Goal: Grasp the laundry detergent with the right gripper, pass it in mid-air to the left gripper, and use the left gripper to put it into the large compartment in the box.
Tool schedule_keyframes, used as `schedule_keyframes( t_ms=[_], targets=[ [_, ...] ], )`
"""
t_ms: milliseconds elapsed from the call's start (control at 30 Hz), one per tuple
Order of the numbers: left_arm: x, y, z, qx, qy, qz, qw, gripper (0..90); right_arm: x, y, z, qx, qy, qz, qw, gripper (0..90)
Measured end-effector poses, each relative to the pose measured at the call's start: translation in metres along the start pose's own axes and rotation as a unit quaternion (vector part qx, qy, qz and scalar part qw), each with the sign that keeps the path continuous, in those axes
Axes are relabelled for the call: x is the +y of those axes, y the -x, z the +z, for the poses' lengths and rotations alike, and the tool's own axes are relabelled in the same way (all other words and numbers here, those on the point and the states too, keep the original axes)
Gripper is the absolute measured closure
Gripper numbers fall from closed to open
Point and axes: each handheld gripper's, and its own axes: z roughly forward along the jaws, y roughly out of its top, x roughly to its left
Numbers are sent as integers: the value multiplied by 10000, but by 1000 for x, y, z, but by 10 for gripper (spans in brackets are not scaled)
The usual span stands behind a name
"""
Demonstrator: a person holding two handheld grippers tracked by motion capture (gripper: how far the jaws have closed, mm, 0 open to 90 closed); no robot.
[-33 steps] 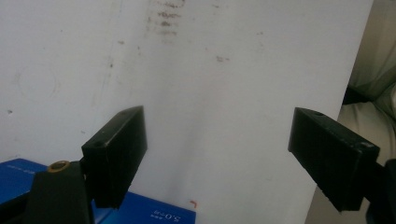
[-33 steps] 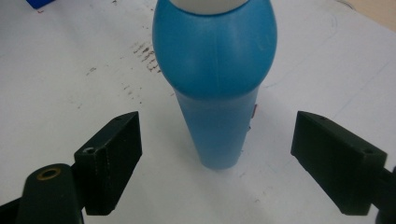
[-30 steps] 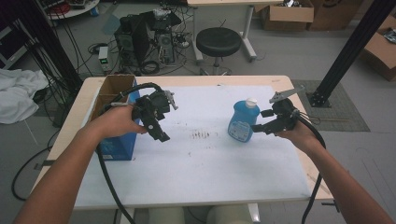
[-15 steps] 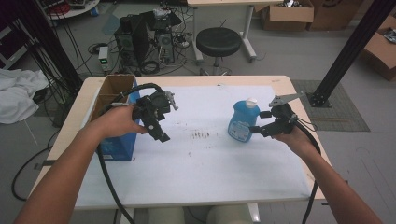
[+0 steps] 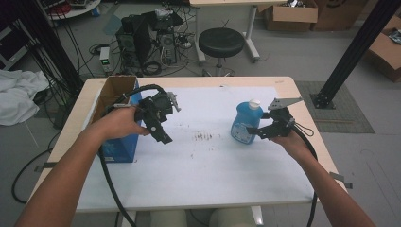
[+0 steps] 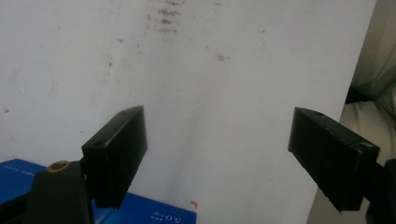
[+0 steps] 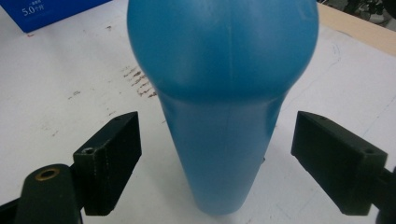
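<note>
A blue plastic bottle (image 5: 244, 125) with a white cap stands upright on the white sheet, right of the middle. My right gripper (image 5: 259, 132) is at its right side, open. In the right gripper view the bottle (image 7: 219, 93) sits between the two black jaws, with a gap on each side and no pad touching it. My left gripper (image 5: 161, 133) hangs above the sheet at the left, next to a blue box (image 5: 120, 147). It stands open with nothing between its jaws (image 6: 217, 116).
An open cardboard box (image 5: 109, 93) stands at the table's back left, behind the blue box (image 6: 140, 217). Dark smudges (image 5: 203, 137) mark the white sheet (image 5: 213, 170) near its middle. A stool (image 5: 221, 42), computer gear and cables sit on the floor beyond the table.
My right gripper has sunk a little and come in closer around the blue bottle. The left gripper has stayed where it was.
</note>
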Motion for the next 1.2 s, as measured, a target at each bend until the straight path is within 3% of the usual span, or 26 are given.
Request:
schedule_keyframes(
  t_ms=[833, 1200],
  targets=[
    [-2, -4, 1, -20, 20, -54, 10000, 202, -1, 1, 21, -81, 430, 69, 9990, 166],
    [-2, -5, 1, -17, 27, -66, 10000, 203, -3, 1, 22, -85, 550, 71, 9984, 224]
  ],
)
